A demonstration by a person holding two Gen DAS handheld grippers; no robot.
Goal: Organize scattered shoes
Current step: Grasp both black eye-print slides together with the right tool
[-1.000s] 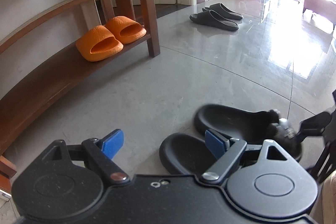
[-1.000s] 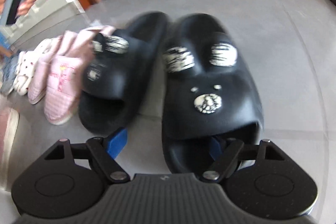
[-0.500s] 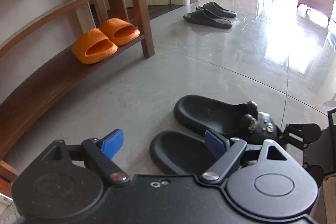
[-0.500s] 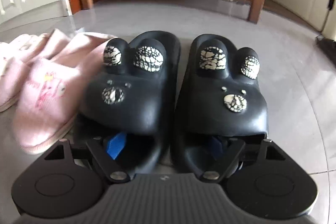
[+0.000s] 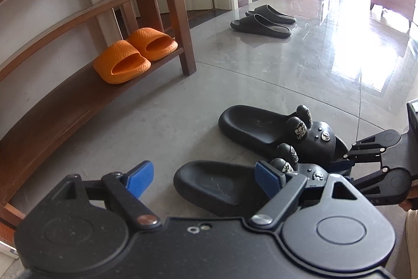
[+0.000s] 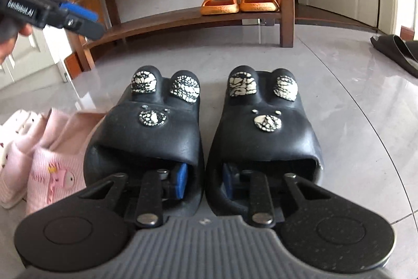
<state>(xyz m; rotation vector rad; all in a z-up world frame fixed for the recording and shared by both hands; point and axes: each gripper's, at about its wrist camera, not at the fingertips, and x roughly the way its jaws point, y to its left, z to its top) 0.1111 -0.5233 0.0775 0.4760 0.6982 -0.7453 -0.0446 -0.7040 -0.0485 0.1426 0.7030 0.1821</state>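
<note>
On the grey floor in front of the wooden shoe rack (image 6: 183,17), the pair of black bear-eared slippers (image 6: 196,137) sat side by side, eared straps toward the right claw (image 6: 203,179), long axes running straight away from it to the rack. And look where that claw was: one blue pad (image 6: 180,181) tucked under the strap of the left slipper, the other inside the right slipper, so the two inner walls sat between the pads. The fingers were drawn in close on those walls, pinching the pair together by my reading, though the straps hid the contact itself.

The left claw (image 5: 201,178) hung above the floor with its fingers spread wide and nothing between them. From its camera the same slippers lay just ahead and to its right, heels pointing toward the rack.

The right hand was clearly the nearer one, already buried in the pair. The bottom shelf lay dead ahead along the slippers' own axis, with orange slippers (image 6: 237,0) parked at its right end and bare board to their left. That line looked like what the next carry depended on.

Pink slippers (image 6: 49,161) crowded the black pair's left flank, touching or nearly so. Plain black slides (image 5: 263,21) waited well apart on the shiny floor.
</note>
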